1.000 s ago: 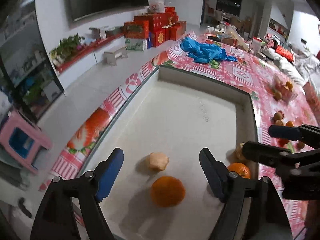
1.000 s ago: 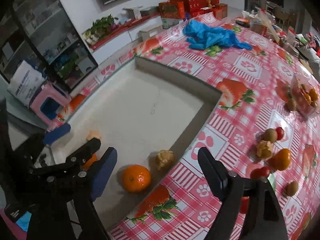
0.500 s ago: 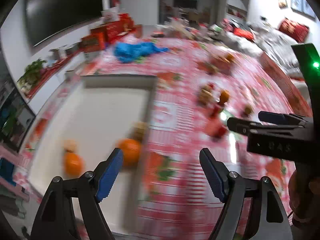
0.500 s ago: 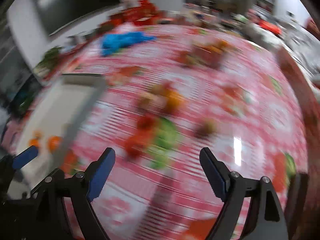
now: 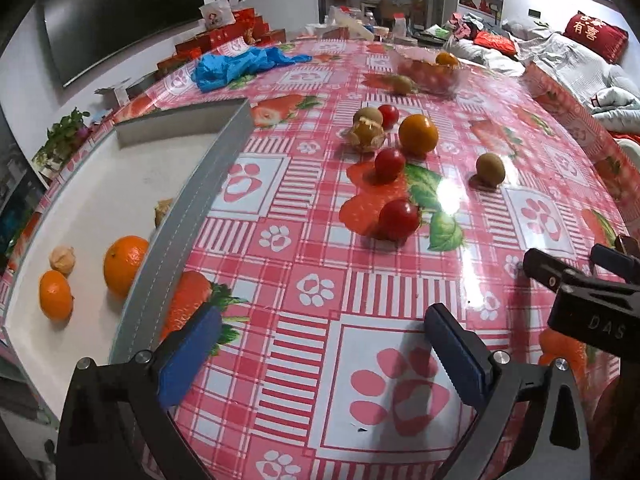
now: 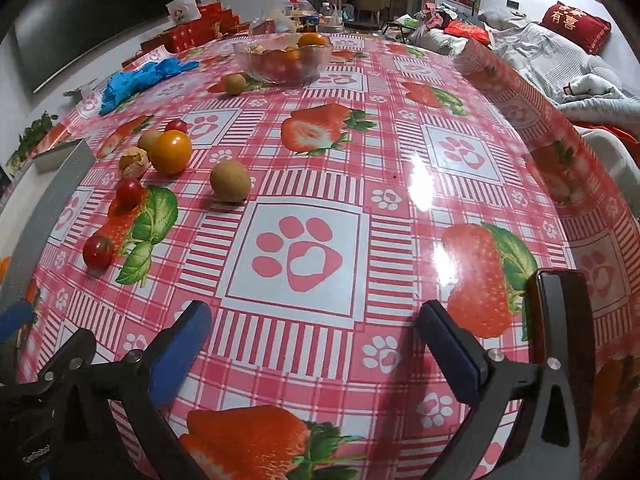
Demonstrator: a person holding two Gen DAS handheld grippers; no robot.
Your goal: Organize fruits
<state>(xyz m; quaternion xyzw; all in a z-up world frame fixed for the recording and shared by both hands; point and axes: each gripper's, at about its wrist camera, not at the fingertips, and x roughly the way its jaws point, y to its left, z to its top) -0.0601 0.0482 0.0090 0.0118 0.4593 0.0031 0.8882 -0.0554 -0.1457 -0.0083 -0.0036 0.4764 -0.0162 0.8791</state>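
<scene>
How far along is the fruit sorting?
Some is done: two oranges and two husked fruits lie in the tray. Nothing is in hand; the left tool and right tool are open and empty. Left on the tablecloth: tomatoes, an orange-yellow fruit, brown fruits.

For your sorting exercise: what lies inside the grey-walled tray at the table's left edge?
In the tray: a large orange, a small orange, a papery husked fruit, and another husked fruit half hidden by the wall. The wall covers the floor strip beside it.
</scene>
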